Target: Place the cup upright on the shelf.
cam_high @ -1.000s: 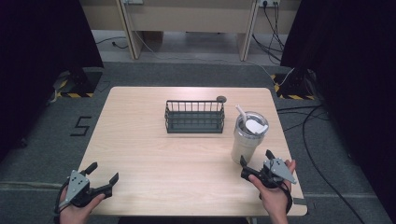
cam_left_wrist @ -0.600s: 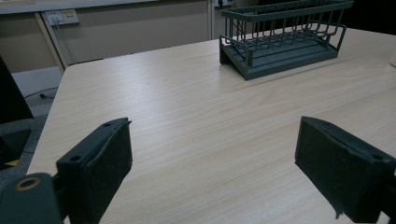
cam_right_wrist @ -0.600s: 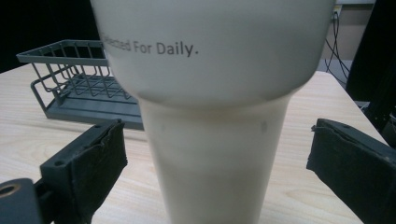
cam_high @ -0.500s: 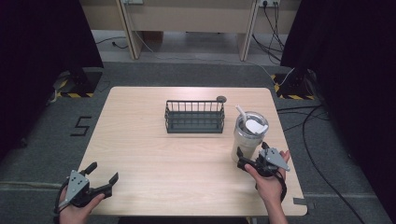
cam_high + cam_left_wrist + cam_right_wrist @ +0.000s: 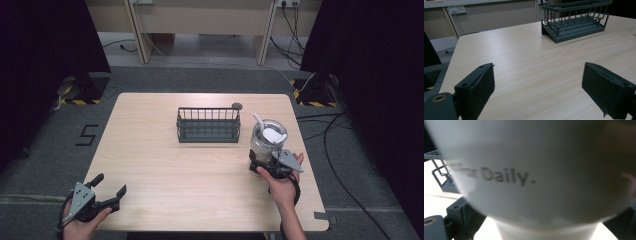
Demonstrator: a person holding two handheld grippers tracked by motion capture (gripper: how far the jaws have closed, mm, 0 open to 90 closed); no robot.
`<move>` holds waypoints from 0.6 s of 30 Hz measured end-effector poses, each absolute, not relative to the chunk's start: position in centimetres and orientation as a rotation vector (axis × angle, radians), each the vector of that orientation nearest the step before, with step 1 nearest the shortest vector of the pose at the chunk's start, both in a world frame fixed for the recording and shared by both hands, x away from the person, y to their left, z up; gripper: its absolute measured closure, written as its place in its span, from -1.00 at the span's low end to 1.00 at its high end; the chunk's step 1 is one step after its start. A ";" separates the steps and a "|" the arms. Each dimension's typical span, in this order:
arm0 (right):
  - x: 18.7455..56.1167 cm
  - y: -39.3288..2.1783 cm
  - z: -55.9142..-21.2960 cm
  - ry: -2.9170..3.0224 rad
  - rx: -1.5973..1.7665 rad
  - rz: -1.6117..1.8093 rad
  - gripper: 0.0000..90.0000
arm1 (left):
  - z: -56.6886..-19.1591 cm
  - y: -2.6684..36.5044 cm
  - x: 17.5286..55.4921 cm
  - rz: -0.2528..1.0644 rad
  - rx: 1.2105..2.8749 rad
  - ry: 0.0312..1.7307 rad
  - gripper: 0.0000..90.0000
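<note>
The right hand-held gripper [image 5: 264,164] sits at the base of a pale tumbler [image 5: 267,141] that stands upright on the worktop [image 5: 165,165]. Its jaws are spread to either side of the tumbler's lower body; whether they press on the wall or only flank it cannot be told. In the right gripper view the tumbler [image 5: 531,177] looms close and blurred straight ahead of the jaws, with the printed word "Daily." readable on its side. The tumbler carries a lid and a white straw [image 5: 258,120] that leans away from the right hand-held gripper.

Beyond the tumbler and to the left of that gripper stands a dark wire rack [image 5: 208,125], close beside the cup but apart from it. A small dark round object [image 5: 237,105] lies on the worktop just past the rack's far right corner.

The left hand-held gripper [image 5: 110,190] hovers at the worktop's near edge, well apart from everything else, its jaws wide apart with nothing between them. In the left gripper view the rack [image 5: 576,20] stands far ahead and to the right of those jaws, bare wood lying between.
</note>
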State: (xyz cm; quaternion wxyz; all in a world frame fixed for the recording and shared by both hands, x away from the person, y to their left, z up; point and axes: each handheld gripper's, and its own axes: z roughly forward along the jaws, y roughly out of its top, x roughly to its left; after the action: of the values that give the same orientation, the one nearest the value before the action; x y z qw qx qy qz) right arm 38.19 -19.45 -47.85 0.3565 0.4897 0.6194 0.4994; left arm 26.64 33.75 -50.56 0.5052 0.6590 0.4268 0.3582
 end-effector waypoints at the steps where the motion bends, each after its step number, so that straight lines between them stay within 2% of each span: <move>1: 38.3 -19.4 -47.9 1.596 1.269 1.296 -0.87 | -50.6 33.7 26.6 0.865 1.592 1.029 -0.77; 18: 38.6 -19.5 -47.6 1.606 1.257 1.283 -0.81 | -50.6 33.7 26.7 0.858 1.594 1.027 -0.76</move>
State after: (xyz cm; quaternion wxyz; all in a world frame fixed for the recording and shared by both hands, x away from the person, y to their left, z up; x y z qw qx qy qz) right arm 38.63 -19.45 -47.57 0.3582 0.4870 0.6224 0.4971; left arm 26.70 33.68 -50.65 0.5055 0.6608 0.4258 0.3556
